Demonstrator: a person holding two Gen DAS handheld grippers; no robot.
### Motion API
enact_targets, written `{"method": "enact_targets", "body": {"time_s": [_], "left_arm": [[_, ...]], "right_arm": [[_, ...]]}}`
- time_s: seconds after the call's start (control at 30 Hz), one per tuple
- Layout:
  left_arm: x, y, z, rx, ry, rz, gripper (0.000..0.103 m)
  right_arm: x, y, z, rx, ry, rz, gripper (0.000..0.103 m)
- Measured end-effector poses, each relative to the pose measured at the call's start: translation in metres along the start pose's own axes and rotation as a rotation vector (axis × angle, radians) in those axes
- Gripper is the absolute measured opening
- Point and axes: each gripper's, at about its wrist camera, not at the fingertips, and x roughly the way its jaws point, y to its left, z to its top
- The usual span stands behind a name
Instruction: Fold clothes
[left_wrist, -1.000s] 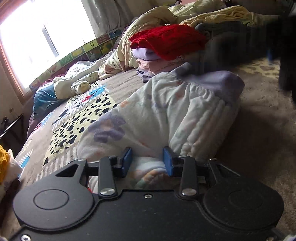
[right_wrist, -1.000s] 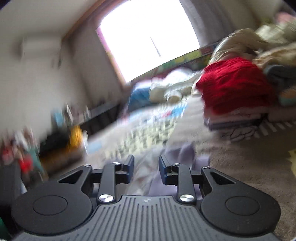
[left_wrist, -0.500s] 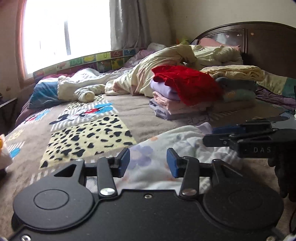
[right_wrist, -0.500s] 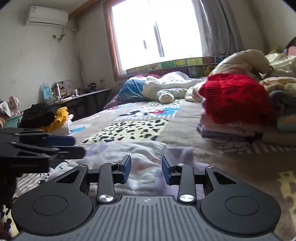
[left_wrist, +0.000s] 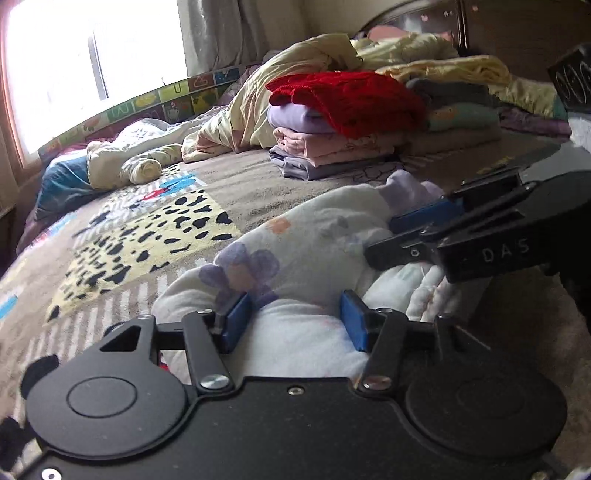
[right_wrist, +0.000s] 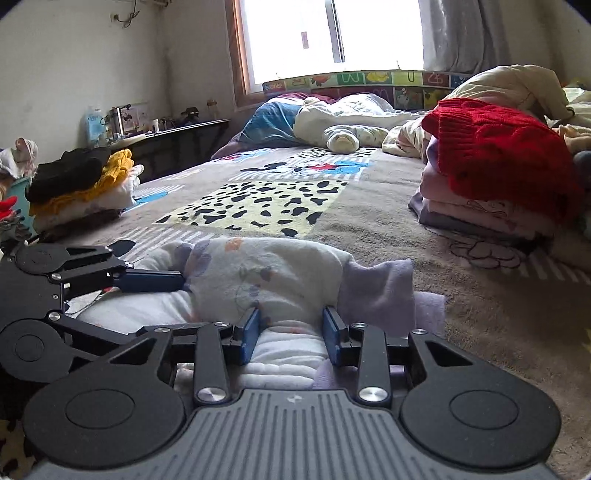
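A white padded garment with purple flowers and a lilac cuff (left_wrist: 314, 240) (right_wrist: 266, 273) lies bunched on the bed. My left gripper (left_wrist: 293, 321) is open, its blue pads on either side of a fold at the garment's near edge. It also shows at the left in the right wrist view (right_wrist: 155, 278). My right gripper (right_wrist: 291, 334) is open, its pads straddling a ridge of the garment near the lilac cuff (right_wrist: 376, 288). It enters the left wrist view from the right (left_wrist: 417, 225), lying on the garment.
A folded stack topped by a red knit (left_wrist: 347, 96) (right_wrist: 498, 155) sits behind the garment. A patterned blanket (right_wrist: 266, 203) covers the bed. A pile with black and yellow clothes (right_wrist: 77, 181) lies at the left edge. Crumpled bedding (left_wrist: 125, 162) lies by the window.
Both grippers have dropped lower onto the garment. The right gripper has moved in closer over it, and the left gripper's jaws now sit around a fold.
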Motion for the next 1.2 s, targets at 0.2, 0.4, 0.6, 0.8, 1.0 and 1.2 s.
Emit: {"method": "enact_targets", "body": {"time_s": [0.2, 0.4, 0.6, 0.8, 1.0, 1.2], "left_arm": [[-0.029, 0.009, 0.017, -0.056, 0.017, 0.014, 0.063], [-0.076, 0.058, 0.003, -0.423, -0.014, -0.036, 0.071], [-0.067, 0.108, -0.036, -0.945, 0.048, -0.116, 0.072], [-0.043, 0.103, -0.054, -1.126, 0.115, -0.206, 0.076], [-0.033, 0.083, -0.05, -1.108, 0.14, -0.262, 0.072], [-0.044, 0.089, -0.05, -1.082, 0.121, -0.265, 0.049]], "right_arm": [[-0.027, -0.006, 0.004, 0.087, -0.085, 0.034, 0.041], [-0.056, -0.041, -0.001, 0.239, -0.164, -0.073, 0.082], [-0.044, -0.088, -0.018, 0.599, -0.102, 0.079, 0.086], [-0.023, -0.095, -0.025, 0.682, -0.014, 0.136, 0.089], [-0.008, -0.078, -0.023, 0.596, 0.02, 0.183, 0.072], [-0.007, -0.075, -0.028, 0.658, -0.01, 0.229, 0.06]]}}
